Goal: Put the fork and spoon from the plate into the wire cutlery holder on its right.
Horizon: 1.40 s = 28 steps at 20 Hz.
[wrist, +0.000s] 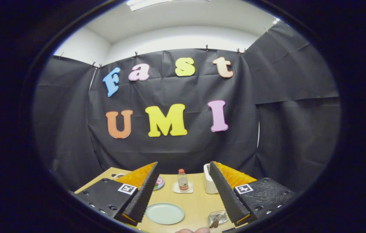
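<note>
Fork and spoon: dark handles protrude from the wire cutlery holder (218, 218), which stands on the wooden surface (196, 204) just inside the right finger (230, 197) of the claw (183, 191); which utensil is which cannot be resolved. The pale green plate (164, 213), lying between the fingers and nearer the left finger (144, 194), appears bare. By this evidence the transfer is judged complete or very nearly so, with at most a withdrawal remaining. The claw is raised well above the surface, its fingers spread wide and holding nothing. Beyond the plate, a small bottle with a red cap (183, 180) stands on a white square coaster (183, 187); to its right is a white container (209, 183), partly hidden by the right finger; a round coloured object (158, 183) shows beside the left finger. These stand well apart from the holder and obstruct nothing. A fingertip of a person's hand (193, 230) appears at the near edge.
</note>
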Motion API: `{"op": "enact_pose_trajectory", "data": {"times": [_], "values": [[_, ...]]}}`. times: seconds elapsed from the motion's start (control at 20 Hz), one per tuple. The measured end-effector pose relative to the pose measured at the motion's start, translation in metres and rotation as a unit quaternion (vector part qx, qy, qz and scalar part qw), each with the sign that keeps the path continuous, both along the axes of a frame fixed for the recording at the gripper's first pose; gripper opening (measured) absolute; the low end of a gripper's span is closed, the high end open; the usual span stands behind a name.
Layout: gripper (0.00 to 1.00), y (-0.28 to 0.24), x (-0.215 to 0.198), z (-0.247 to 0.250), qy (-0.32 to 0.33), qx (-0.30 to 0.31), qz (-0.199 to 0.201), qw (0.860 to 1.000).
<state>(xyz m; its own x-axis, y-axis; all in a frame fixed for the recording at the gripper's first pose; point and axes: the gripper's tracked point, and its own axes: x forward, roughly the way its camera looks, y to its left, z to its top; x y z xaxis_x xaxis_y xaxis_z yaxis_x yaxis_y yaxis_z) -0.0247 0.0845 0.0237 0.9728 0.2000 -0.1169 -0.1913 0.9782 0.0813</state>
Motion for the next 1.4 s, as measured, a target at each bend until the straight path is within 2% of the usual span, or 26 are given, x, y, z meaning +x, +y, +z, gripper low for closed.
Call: {"op": "enact_pose_trajectory", "data": {"times": [0.7, 1.4], "values": [[0.94, 0.028, 0.003, 0.006, -0.011, -0.008, 0.021, 1.000], [0.94, 0.028, -0.002, 0.015, -0.026, -0.012, 0.017, 0.999]]}}
